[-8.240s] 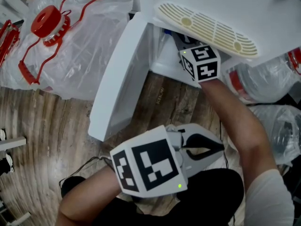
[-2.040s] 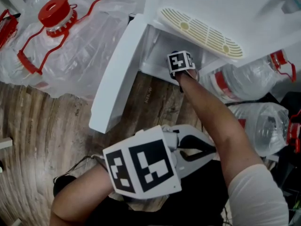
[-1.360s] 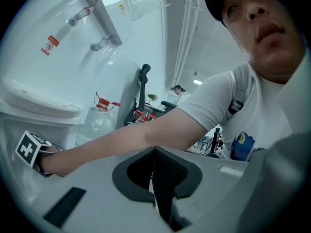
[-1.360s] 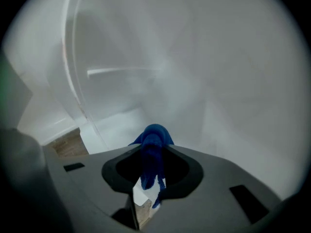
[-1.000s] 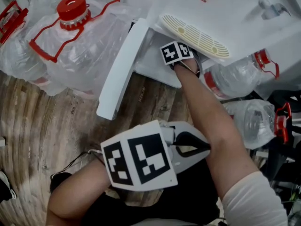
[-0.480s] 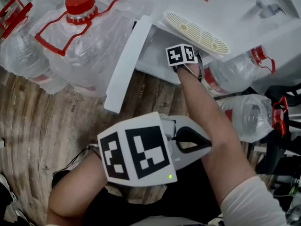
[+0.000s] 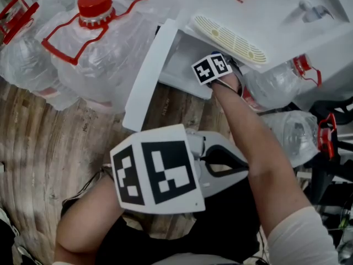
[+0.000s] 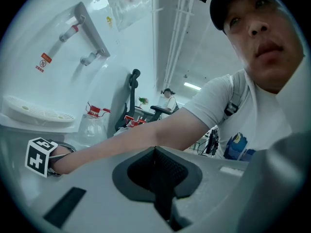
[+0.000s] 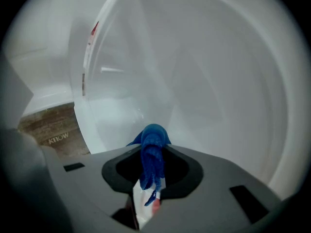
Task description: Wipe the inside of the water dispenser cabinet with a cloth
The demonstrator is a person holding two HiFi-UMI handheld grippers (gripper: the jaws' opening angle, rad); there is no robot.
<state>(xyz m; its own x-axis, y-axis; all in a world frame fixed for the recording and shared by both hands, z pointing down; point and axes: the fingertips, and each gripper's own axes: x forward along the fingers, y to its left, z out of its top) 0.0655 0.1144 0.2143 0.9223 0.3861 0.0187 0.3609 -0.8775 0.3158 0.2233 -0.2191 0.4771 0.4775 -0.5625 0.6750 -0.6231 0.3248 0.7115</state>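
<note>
At far left of the head view, clear water jugs (image 7: 94, 43) with red caps and handles crowd a wood-plank floor (image 7: 44, 148). Next comes the open white cabinet door (image 7: 148, 79). Then comes the left claw (image 7: 245, 167), held low by the person's body, well apart from the cabinet. Its own view shows the jaws pressed together with nothing between them.

Further right, the right claw (image 9: 151, 176) reaches into the water dispenser cabinet (image 7: 179, 70), under the slotted drip tray (image 7: 231, 37). The head view shows only its marker cube (image 7: 210, 69) at the cabinet mouth, and the jaws are hidden inside. More jugs (image 7: 287, 84) lie to the right.

Only the right gripper view shows those jaws: they are clamped on a blue cloth (image 9: 154, 142), which is bunched and pokes past the tips toward the white inner wall (image 9: 209, 81). Whether the cloth touches the wall cannot be told.

Only the left gripper view shows the room beyond: an office chair (image 8: 127, 98) and ceiling strip lights (image 8: 193, 86).
</note>
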